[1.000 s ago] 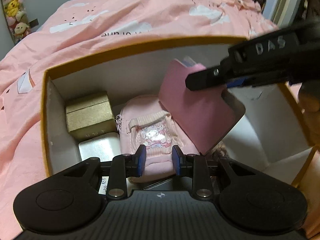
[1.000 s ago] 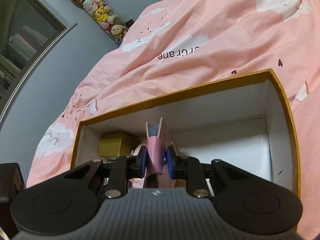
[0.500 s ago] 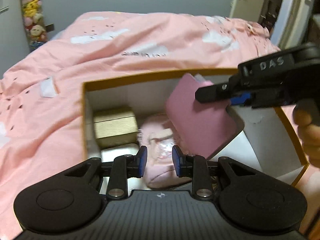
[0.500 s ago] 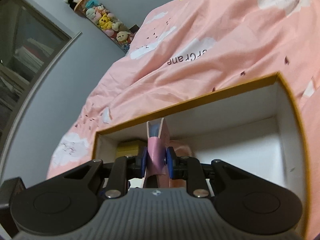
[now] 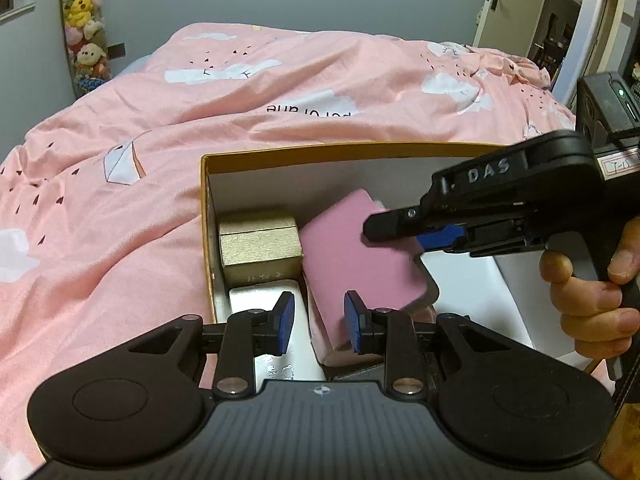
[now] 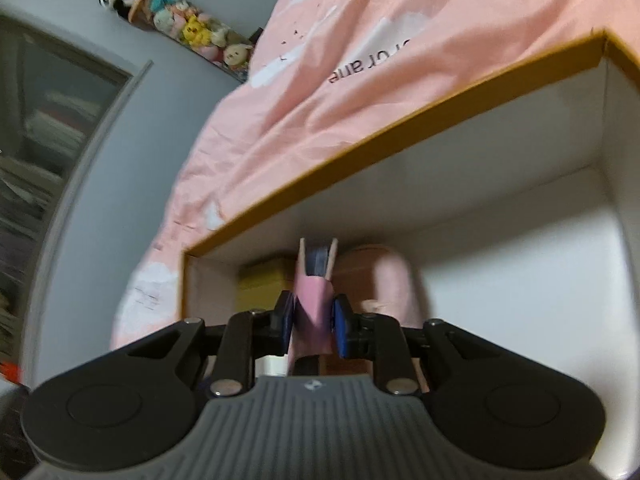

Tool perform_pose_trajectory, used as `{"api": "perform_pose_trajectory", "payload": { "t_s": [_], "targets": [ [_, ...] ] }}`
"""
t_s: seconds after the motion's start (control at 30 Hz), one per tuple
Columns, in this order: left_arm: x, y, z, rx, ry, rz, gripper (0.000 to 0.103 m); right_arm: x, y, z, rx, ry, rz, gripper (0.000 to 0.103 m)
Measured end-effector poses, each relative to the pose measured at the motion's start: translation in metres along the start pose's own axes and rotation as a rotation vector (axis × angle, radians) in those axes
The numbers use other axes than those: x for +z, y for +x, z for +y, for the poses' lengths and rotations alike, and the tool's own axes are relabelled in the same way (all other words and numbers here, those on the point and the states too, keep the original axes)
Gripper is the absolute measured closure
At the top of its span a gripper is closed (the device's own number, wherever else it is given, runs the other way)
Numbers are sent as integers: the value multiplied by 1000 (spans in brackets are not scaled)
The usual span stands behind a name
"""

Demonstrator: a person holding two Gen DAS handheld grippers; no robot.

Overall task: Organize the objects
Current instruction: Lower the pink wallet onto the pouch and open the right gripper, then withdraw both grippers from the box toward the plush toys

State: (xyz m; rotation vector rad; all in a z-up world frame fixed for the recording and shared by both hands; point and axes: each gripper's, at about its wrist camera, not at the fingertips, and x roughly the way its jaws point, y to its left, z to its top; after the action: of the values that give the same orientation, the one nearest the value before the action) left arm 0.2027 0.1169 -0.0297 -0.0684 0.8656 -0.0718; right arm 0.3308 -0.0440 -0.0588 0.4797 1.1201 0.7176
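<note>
An open cardboard box (image 5: 320, 151) with an orange rim and white inside lies on the pink bed; it also shows in the right wrist view (image 6: 360, 168). My right gripper (image 6: 313, 326) is shut on a pink notebook (image 6: 313, 304), held tilted inside the box; it also shows in the left wrist view (image 5: 360, 256), next to a gold box (image 5: 260, 250). A silver tin (image 5: 260, 300) lies in front of the gold box. A pink pouch (image 6: 394, 280) lies under the notebook. My left gripper (image 5: 318, 322) is open and empty above the box's near edge.
The pink duvet (image 5: 200, 120) surrounds the box. A hanging column of plush toys (image 5: 84, 28) is on the wall at the back left. A door (image 5: 516, 8) stands open at the back right. The right half of the box floor (image 6: 520, 264) is white and bare.
The right gripper has carried the pink notebook lower and to the left, beside the gold box, covering the pink pouch. The left gripper has pulled back and up and stays open.
</note>
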Motion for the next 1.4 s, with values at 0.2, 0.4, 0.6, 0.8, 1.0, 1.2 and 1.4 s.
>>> {"api": "perform_pose_trajectory", "payload": {
  "t_s": [0.2, 0.4, 0.6, 0.8, 1.0, 1.2, 1.4],
  "targets": [
    [0, 1, -2, -1, -3, 2, 71, -5, 4, 14, -163, -188, -19, 72],
    [-4, -4, -11, 34, 6, -30, 71, -7, 9, 21, -247, -304, -36, 69],
    [-7, -18, -23, 43, -18, -86, 71, -13, -9, 30, -240, -349, -65, 64],
    [-14, -42, -36, 54, -55, -161, 65, -36, -47, 46, -266, -457, -147, 57],
    [-28, -69, -53, 22, -59, -209, 56, -73, -91, 56, -307, -559, -237, 51],
    [-47, -89, -64, -25, -54, -202, 53, -118, -122, 52, -351, -594, -267, 44],
    [-74, -97, -71, -37, -54, -170, 52, -156, -143, 34, -400, -558, -266, 36]
  ]
}}
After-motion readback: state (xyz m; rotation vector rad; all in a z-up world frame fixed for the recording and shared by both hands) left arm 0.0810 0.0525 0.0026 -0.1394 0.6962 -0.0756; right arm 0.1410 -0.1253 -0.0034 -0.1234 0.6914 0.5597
